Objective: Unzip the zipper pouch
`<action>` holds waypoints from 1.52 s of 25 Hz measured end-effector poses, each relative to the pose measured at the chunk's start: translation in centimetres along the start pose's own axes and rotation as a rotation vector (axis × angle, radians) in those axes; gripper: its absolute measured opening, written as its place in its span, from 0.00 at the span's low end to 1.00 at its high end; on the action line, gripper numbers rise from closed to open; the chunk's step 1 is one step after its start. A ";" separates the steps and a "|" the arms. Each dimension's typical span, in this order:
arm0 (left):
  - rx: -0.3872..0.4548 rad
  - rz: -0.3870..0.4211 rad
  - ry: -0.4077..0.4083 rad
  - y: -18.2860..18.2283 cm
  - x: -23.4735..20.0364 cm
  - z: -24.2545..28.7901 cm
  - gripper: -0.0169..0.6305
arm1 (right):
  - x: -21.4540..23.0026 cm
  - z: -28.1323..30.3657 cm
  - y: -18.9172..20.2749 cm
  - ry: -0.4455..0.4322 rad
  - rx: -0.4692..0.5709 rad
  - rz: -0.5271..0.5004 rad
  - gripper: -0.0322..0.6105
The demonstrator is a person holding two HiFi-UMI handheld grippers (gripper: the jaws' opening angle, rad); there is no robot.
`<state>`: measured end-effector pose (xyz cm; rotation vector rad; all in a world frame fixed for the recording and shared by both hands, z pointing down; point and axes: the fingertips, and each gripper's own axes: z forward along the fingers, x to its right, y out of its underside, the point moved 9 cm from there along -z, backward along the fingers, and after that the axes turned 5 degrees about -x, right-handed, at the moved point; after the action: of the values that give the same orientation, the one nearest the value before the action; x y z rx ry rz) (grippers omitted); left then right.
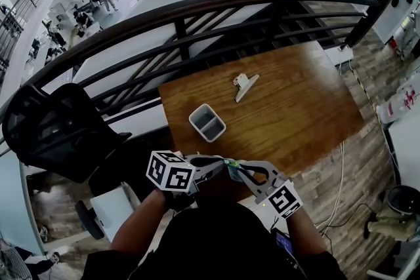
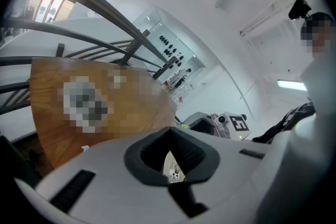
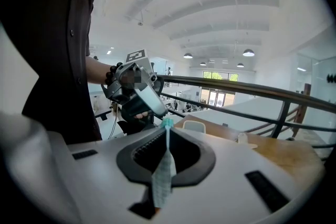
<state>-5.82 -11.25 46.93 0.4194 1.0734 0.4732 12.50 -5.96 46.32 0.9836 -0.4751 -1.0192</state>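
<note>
Teal pouch (image 3: 163,176) near wooden table (image 1: 295,108) edge

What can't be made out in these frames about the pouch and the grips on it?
Pouch shape: right gripper view shows the pouch edge-on, clamped in the right gripper.
Whether it is unzipped: in the head view the pouch is tiny, covered by both grippers.
Which part the left gripper pinches: its view shows only a pale sliver between shut jaws.
</note>
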 end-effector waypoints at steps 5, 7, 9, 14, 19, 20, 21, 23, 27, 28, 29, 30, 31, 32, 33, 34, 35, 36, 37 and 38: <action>0.011 0.019 -0.040 -0.2 -0.1 -0.3 0.05 | 0.0 -0.2 -0.3 0.025 0.019 -0.001 0.07; 0.006 0.038 -0.054 -0.4 -0.2 -0.5 0.05 | 0.1 -0.2 -0.4 0.024 0.019 -0.015 0.07; 0.010 0.039 -0.045 -0.5 -0.4 -0.5 0.05 | 0.3 -0.1 -0.5 0.024 0.016 -0.031 0.07; 0.035 0.043 -0.067 -0.6 -0.5 -0.6 0.05 | 0.3 -0.3 -0.9 0.037 0.009 -0.055 0.07; 0.032 0.036 -0.086 -0.5 -1.1 -1.1 0.05 | 0.3 -0.2 -0.9 0.044 0.015 -0.047 0.07; 0.032 0.036 -0.088 -0.5 -1.1 -1.1 0.05 | 0.3 -0.2 -0.9 0.044 0.014 -0.048 0.07; 0.032 0.036 -0.092 -0.5 -1.2 -1.1 0.05 | 0.3 -0.1 -0.9 0.045 0.014 -0.050 0.07; 0.033 0.044 -0.109 -0.6 -1.3 -1.1 0.05 | 0.3 -0.1 -1.0 0.048 0.014 -0.055 0.07; -0.011 0.121 -0.172 -0.3 -1.7 -1.1 0.05 | 0.4 -0.4 -0.7 0.053 0.006 -0.054 0.07; -0.014 0.125 -0.175 -0.3 -1.8 -1.1 0.05 | 0.5 -0.4 -0.5 0.054 0.006 -0.048 0.07; -0.010 0.119 -0.173 -0.3 -1.9 -1.0 0.05 | 0.5 -0.4 -0.4 0.055 0.009 -0.039 0.07; -0.002 0.109 -0.170 -0.3 -2.0 -1.0 0.05 | 0.5 -0.3 -0.3 0.057 0.014 -0.029 0.07; 0.005 0.101 -0.168 -0.4 -2.0 -1.1 0.05 | 0.5 -0.3 -0.3 0.058 0.016 -0.025 0.07; 0.009 0.097 -0.167 -0.3 -2.0 -1.2 0.05 | 0.5 -0.2 -0.4 0.058 0.012 -0.031 0.07; 0.011 0.097 -0.167 -0.3 -2.0 -1.2 0.05 | 0.5 -0.2 -0.5 0.057 0.009 -0.041 0.07; 0.012 0.097 -0.167 -0.3 -2.0 -1.3 0.05 | 0.6 -0.2 -0.6 0.057 0.007 -0.047 0.07; 0.013 0.096 -0.165 -0.3 -2.0 -1.3 0.05 | 0.6 -0.3 -0.6 0.058 0.006 -0.048 0.07; 0.016 0.095 -0.166 -0.4 -2.0 -1.3 0.05 | 0.7 -0.3 -0.6 0.058 0.004 -0.049 0.07; 0.018 0.093 -0.173 -0.4 -2.0 -1.3 0.05 | 0.7 -0.3 -0.6 0.058 0.001 -0.051 0.07; 0.017 0.094 -0.186 -0.5 -2.2 -1.3 0.05 | 0.7 -0.3 -0.6 0.059 0.000 -0.054 0.07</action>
<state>-7.82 -12.72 47.70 0.5206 0.8812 0.4984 12.73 -6.58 45.56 1.0284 -0.4019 -1.0360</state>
